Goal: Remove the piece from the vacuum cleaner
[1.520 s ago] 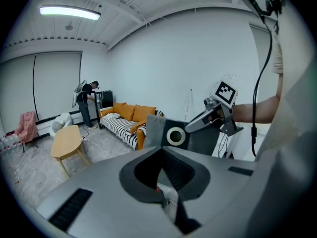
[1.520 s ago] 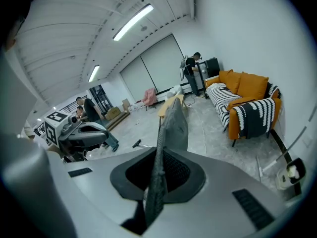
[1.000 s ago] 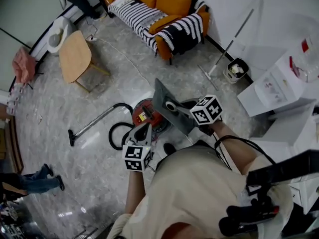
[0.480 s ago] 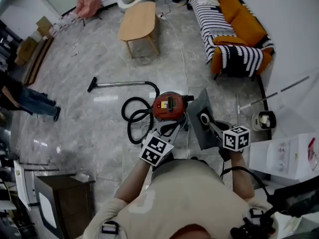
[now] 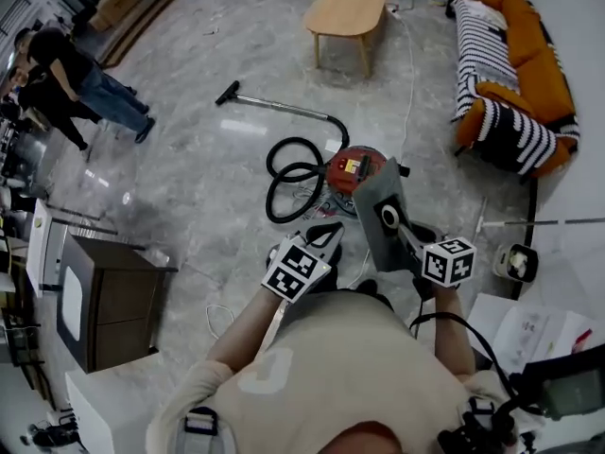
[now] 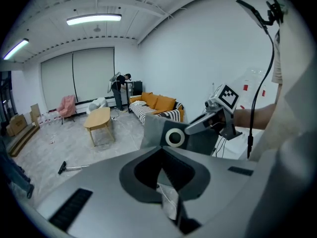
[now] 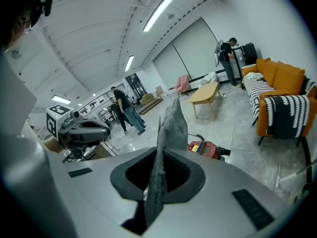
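The floor is big, grey and shiny, like stone. An orange sofa with a stripy blanket stands by the far wall. A wooden table is near it. A dark cabinet stands on the left, and two people stand far off. The red vacuum cleaner sits on the floor with its black hose curled beside it. The flat grey piece is up in the air, just by the vacuum cleaner. The right gripper pinches it tight. The left gripper is open only a crack and holds nothing.
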A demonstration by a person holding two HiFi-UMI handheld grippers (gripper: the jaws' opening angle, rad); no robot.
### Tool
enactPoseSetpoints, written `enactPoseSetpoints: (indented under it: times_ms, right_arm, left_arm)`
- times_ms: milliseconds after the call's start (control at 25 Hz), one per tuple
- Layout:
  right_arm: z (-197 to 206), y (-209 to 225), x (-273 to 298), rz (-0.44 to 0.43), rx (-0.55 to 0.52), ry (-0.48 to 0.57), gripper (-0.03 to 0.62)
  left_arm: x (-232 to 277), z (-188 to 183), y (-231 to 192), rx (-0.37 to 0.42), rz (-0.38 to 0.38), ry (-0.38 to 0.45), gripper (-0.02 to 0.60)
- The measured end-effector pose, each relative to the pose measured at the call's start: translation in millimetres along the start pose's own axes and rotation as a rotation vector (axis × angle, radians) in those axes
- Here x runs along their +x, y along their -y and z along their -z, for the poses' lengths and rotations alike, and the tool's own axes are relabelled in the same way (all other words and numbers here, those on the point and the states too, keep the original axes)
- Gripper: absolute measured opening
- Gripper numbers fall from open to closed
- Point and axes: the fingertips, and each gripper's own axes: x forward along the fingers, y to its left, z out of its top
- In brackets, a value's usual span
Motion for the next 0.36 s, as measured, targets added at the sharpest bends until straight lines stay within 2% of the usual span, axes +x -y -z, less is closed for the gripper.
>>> enactPoseSetpoints:
  times_ms: [160, 360]
  right_arm:
    - [-19, -13, 19, -0.03, -0.026, 0.007, 0.025]
    - [-37, -9, 21, -0.012, -0.014, 0.017, 0.025]
  left_arm:
    - [-3, -9, -21, 0.009, -0.014, 0.003, 0.003]
    - [10, -20, -36, 0.018, 0.022, 0.001, 0.003]
